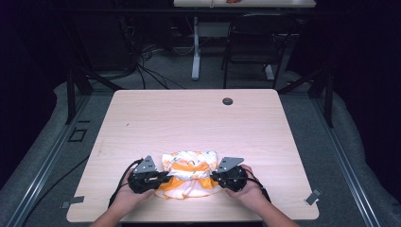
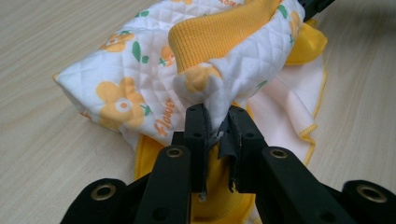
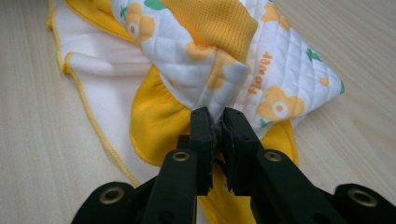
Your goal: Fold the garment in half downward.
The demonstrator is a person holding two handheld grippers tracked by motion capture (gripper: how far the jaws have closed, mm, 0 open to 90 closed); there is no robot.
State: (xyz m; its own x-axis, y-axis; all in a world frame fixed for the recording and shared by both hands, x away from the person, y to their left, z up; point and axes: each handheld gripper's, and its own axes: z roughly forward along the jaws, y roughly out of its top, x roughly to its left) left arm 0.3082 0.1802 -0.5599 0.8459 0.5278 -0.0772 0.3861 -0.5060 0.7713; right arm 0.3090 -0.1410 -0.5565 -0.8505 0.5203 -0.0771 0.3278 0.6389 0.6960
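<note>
Folding of a small quilted garment [image 1: 189,172], white with orange flowers and orange ribbed trim, seen near the person's edge of the table [image 1: 198,118]. The garment lies directly between the two tools, each gripping one end of it. The left tool [image 1: 161,178] has its jaws pressed together on a bunched corner of the quilted cloth; in the left gripper view the fabric [image 2: 219,100] rises out of the narrow gap just ahead of the tips, with the ribbed orange band beyond and a flat white layer edged in yellow off to the far side. The right tool [image 1: 215,177] likewise pinches a gathered corner [image 3: 219,100], its jaws nearly closed on the cloth, with the printed word "flower" just beyond the tips and the white underlayer spreading away to the other side. Judged from these views, the work is partly done: the quilted upper portion already forms a compact, roughly rectangular bundle, so at least one fold appears complete. What seems left is the lower portion, the orange and white layers that spill out loosely beneath and towards the person, which are not yet tucked in or squared, and the release of both pinched corners once the bundle lies flat. Whether the cloth is lifted clear of the table at the pinch points cannot be told.
</note>
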